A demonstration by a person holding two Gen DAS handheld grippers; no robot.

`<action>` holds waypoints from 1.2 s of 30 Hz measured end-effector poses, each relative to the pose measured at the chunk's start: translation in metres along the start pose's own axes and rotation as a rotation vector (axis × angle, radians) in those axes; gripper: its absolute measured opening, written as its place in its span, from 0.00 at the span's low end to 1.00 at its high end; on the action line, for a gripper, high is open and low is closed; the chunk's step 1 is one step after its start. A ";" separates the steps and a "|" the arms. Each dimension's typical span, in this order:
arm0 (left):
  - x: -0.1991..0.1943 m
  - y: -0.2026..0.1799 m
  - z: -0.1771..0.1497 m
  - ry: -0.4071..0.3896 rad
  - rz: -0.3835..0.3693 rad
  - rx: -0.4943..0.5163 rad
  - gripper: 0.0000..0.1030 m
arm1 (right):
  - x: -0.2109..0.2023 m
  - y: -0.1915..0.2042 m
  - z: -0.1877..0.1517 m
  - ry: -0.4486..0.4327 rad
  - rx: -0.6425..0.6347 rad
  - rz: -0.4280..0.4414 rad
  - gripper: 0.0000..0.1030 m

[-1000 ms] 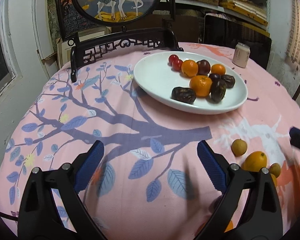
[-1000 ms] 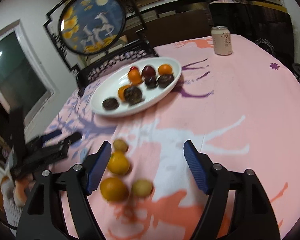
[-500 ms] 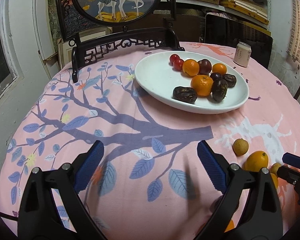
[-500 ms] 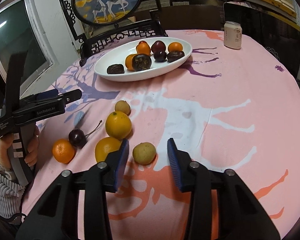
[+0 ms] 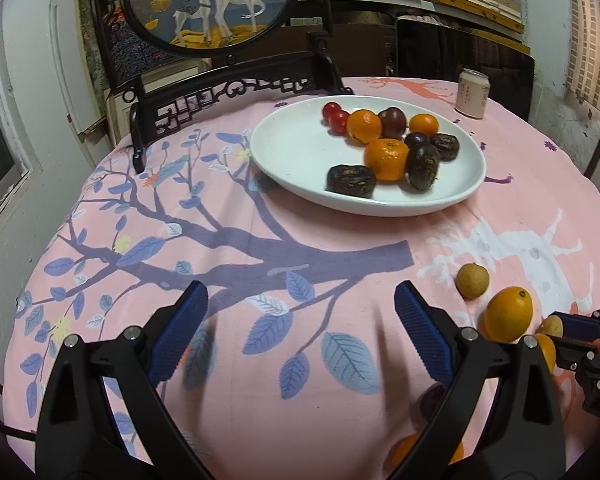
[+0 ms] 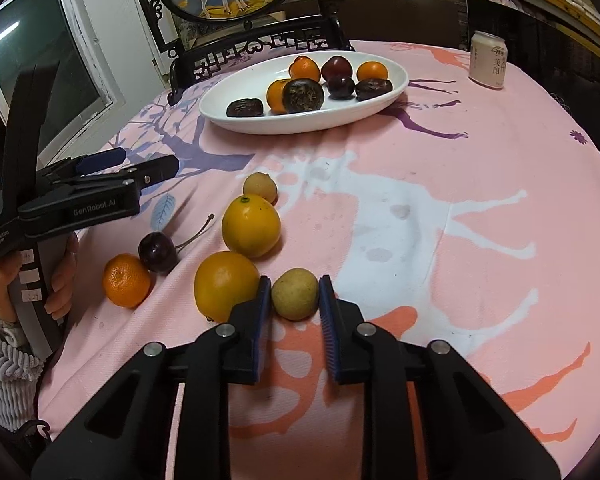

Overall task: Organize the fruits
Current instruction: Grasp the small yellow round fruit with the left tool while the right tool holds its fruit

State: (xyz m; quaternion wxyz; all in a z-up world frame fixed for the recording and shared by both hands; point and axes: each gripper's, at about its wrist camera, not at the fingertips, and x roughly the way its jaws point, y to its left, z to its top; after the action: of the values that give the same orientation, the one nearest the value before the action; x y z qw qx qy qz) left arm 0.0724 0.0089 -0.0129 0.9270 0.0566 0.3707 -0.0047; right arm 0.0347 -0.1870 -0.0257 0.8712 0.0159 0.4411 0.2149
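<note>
A white oval plate (image 5: 296,152) (image 6: 228,114) holds oranges, dark plums, dates and cherry tomatoes. Loose fruit lies on the pink cloth: a small tan longan (image 6: 295,294), two yellow-orange citrus (image 6: 251,225) (image 6: 225,285), a second longan (image 6: 260,187), a dark cherry (image 6: 158,251) and a mandarin (image 6: 126,280). My right gripper (image 6: 293,290) has its blue pads closed against both sides of the near longan, which rests on the cloth. My left gripper (image 5: 300,312) is open and empty over the tree print; it also shows in the right wrist view (image 6: 112,168).
A drink can (image 5: 473,94) (image 6: 488,65) stands at the table's far right. A carved dark chair (image 5: 228,92) with a round deer picture stands behind the plate. Shelves and a wall lie beyond.
My right gripper moved forward and down to the near longan and its fingers narrowed onto it. My left gripper stayed open and nearly still.
</note>
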 end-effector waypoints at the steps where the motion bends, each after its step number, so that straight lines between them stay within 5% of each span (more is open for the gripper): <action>1: -0.001 -0.002 0.000 -0.003 -0.008 0.009 0.93 | -0.001 -0.001 0.000 -0.005 0.006 -0.005 0.23; 7: 0.005 -0.019 0.007 0.019 -0.134 0.045 0.93 | -0.012 -0.025 0.006 -0.063 0.117 -0.036 0.23; 12: 0.021 -0.031 0.026 0.114 -0.328 -0.027 0.93 | -0.011 -0.030 0.007 -0.058 0.135 -0.042 0.23; 22: 0.044 -0.050 0.026 0.228 -0.304 0.005 0.93 | -0.013 -0.039 0.008 -0.063 0.174 -0.034 0.23; 26: 0.043 -0.031 0.027 0.205 -0.216 -0.007 0.97 | -0.013 -0.039 0.007 -0.065 0.181 -0.034 0.23; 29: 0.032 -0.004 0.022 0.161 -0.046 -0.032 0.96 | -0.015 -0.042 0.007 -0.070 0.193 -0.031 0.23; 31: 0.028 0.017 0.017 0.155 -0.075 -0.096 0.96 | -0.015 -0.042 0.007 -0.072 0.195 -0.030 0.23; 33: 0.026 0.033 0.014 0.159 -0.181 -0.185 0.96 | -0.015 -0.041 0.007 -0.073 0.192 -0.030 0.23; 36: 0.022 0.027 0.017 0.146 -0.256 -0.182 0.96 | -0.015 -0.042 0.007 -0.072 0.197 -0.033 0.23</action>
State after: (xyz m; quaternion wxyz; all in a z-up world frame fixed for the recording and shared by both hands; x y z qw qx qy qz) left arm 0.1019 0.0347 -0.0131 0.8907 -0.0751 0.4401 -0.0852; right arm 0.0473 -0.2298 -0.0188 0.8840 0.1018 0.4289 0.1556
